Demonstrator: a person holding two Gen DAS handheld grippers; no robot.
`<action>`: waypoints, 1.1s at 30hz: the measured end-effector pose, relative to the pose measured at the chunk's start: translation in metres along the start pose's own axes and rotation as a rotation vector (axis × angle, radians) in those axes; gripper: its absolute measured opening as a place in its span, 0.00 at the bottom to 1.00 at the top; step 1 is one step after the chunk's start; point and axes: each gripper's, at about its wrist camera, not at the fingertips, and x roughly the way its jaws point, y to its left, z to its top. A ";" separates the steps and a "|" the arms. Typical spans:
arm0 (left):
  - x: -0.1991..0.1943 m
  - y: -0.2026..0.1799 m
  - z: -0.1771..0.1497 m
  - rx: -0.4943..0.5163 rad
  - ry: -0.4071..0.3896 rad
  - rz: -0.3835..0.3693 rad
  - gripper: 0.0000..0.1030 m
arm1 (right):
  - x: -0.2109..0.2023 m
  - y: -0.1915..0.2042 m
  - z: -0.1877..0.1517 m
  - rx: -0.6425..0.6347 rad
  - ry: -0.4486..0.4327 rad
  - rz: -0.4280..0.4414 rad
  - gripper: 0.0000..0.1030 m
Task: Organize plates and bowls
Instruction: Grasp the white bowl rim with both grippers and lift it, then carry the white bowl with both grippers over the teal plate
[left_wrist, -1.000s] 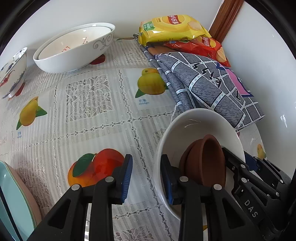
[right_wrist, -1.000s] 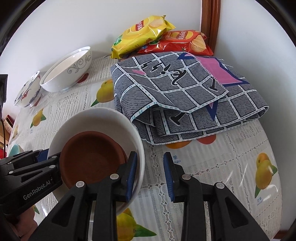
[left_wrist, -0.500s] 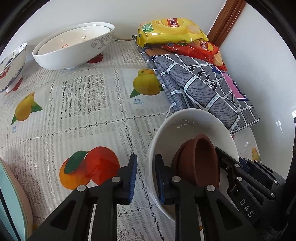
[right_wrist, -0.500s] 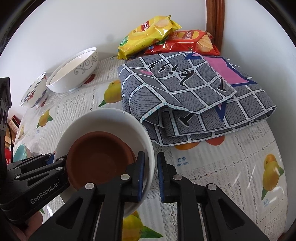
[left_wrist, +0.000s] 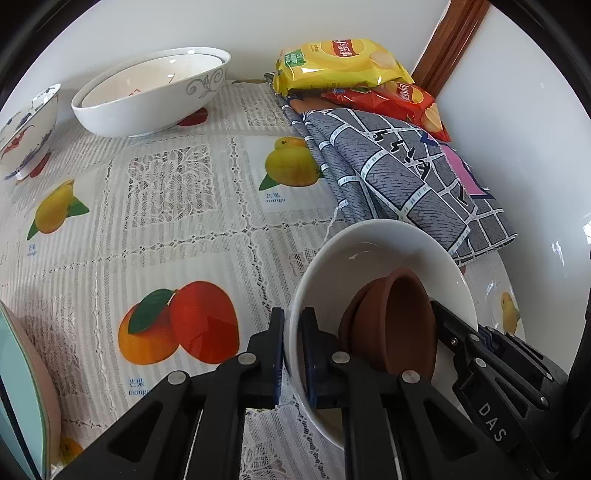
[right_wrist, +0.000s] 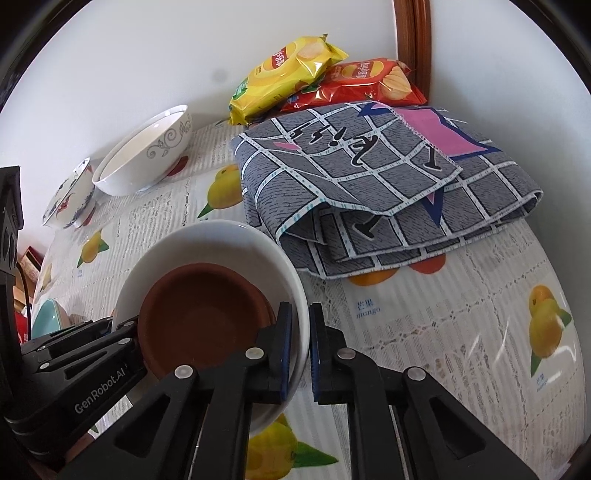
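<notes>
A white bowl (left_wrist: 369, 251) with small brown bowls (left_wrist: 395, 321) stacked inside sits near the table's front right. My left gripper (left_wrist: 293, 354) is shut on its left rim. My right gripper (right_wrist: 299, 347) is shut on the opposite rim of the white bowl (right_wrist: 221, 240), with the brown bowls (right_wrist: 203, 314) just left of its fingers. Two nested large white bowls (left_wrist: 151, 96) stand at the back, also in the right wrist view (right_wrist: 147, 155). A blue and red patterned bowl (left_wrist: 26, 129) stands at the far left.
A folded grey checked cloth (right_wrist: 369, 177) lies just behind the held bowl. Yellow (left_wrist: 340, 62) and red (left_wrist: 399, 99) chip bags lie in the back corner by the wall. A teal and pink plate stack (left_wrist: 22, 406) is at the left edge.
Both grippers have closed from open onto opposite rims of the white bowl. The views have drawn in slightly closer.
</notes>
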 end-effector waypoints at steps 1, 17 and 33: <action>-0.002 0.001 -0.002 -0.003 0.001 -0.002 0.09 | -0.001 -0.001 -0.001 0.011 0.003 0.005 0.09; -0.085 0.026 -0.030 -0.027 -0.089 0.016 0.09 | -0.064 0.038 -0.022 0.015 -0.045 0.048 0.09; -0.140 0.075 -0.048 -0.088 -0.158 0.032 0.09 | -0.104 0.099 -0.036 -0.035 -0.088 0.098 0.09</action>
